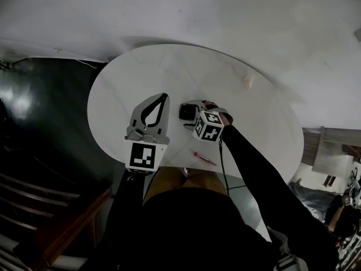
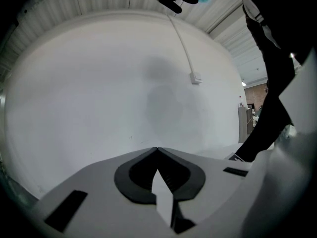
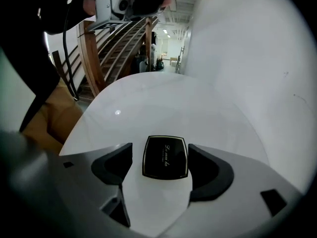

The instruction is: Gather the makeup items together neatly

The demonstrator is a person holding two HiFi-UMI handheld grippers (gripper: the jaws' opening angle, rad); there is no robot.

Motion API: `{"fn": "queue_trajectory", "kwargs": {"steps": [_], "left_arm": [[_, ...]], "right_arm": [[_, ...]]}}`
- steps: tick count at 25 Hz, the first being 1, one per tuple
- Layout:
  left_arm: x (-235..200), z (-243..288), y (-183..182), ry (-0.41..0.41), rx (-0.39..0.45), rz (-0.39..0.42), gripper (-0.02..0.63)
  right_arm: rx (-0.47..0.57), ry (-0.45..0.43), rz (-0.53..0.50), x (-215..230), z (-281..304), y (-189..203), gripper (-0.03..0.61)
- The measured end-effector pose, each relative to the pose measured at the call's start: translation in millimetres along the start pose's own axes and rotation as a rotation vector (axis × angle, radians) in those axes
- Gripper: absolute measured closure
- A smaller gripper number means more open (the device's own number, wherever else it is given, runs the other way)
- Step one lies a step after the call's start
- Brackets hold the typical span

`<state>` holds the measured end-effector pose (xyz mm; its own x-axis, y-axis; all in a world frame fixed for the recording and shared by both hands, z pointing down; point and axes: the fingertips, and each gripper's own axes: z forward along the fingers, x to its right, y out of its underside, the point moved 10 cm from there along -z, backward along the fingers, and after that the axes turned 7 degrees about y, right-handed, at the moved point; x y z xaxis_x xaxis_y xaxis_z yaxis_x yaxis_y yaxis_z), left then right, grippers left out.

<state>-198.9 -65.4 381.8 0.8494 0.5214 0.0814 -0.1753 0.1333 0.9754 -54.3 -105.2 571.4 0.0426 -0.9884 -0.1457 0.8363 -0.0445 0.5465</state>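
Observation:
A black square compact (image 3: 165,157) with a thin gold border lies flat on the round white table (image 1: 141,78). It sits between the jaws of my right gripper (image 3: 161,151), which stands open, with a gap on both sides between the pads and the case. In the head view the compact (image 1: 185,112) is near the table's middle, in front of the right gripper (image 1: 190,116). A thin pink-red stick (image 1: 204,158) lies near the front edge. A small pale pink item (image 1: 248,81) rests at the far right. My left gripper (image 1: 164,96) hovers left of the compact, shut and holding nothing (image 2: 157,149).
The table's front edge runs just before my body. Dark floor and wooden stair rails (image 3: 94,58) lie to the left. A white wall rises behind the table, with a cable and plug (image 2: 195,78) hanging on it.

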Motion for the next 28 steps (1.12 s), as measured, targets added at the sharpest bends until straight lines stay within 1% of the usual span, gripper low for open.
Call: {"fn": "queue_trajectory", "kwargs": {"steps": [4, 7, 9, 14, 18, 20, 24, 26, 28], "left_arm": [[-1, -1, 3, 0.016, -0.010, 0.004, 0.598], [-2, -2, 4, 0.024, -0.011, 0.003, 0.598], [-2, -2, 5, 0.030, -0.014, 0.003, 0.598], [-4, -4, 8, 0.036, -0.010, 0.001, 0.598], [-5, -3, 9, 0.043, -0.007, -0.004, 0.598], [-6, -3, 9, 0.046, -0.007, -0.008, 0.598], [-7, -1, 10, 0.052, -0.009, -0.002, 0.598], [-6, -1, 10, 0.053, -0.012, -0.003, 0.598], [-6, -1, 11, 0.057, -0.014, -0.007, 0.598]], "right_arm": [[-0.019, -0.017, 0.006, 9, 13, -3, 0.241], [-0.054, -0.038, -0.017, 14, 17, -4, 0.241], [-0.072, -0.058, -0.052, 16, 18, -3, 0.239], [-0.124, -0.110, -0.183, 19, 14, 2, 0.238], [-0.132, -0.129, -0.241, 20, 15, 0, 0.235], [-0.149, -0.155, -0.264, 21, 18, -3, 0.236], [-0.199, -0.231, -0.272, 26, 23, -6, 0.236], [-0.222, -0.270, -0.309, 26, 23, -7, 0.238], [-0.223, -0.288, -0.319, 26, 22, -10, 0.238]]}}
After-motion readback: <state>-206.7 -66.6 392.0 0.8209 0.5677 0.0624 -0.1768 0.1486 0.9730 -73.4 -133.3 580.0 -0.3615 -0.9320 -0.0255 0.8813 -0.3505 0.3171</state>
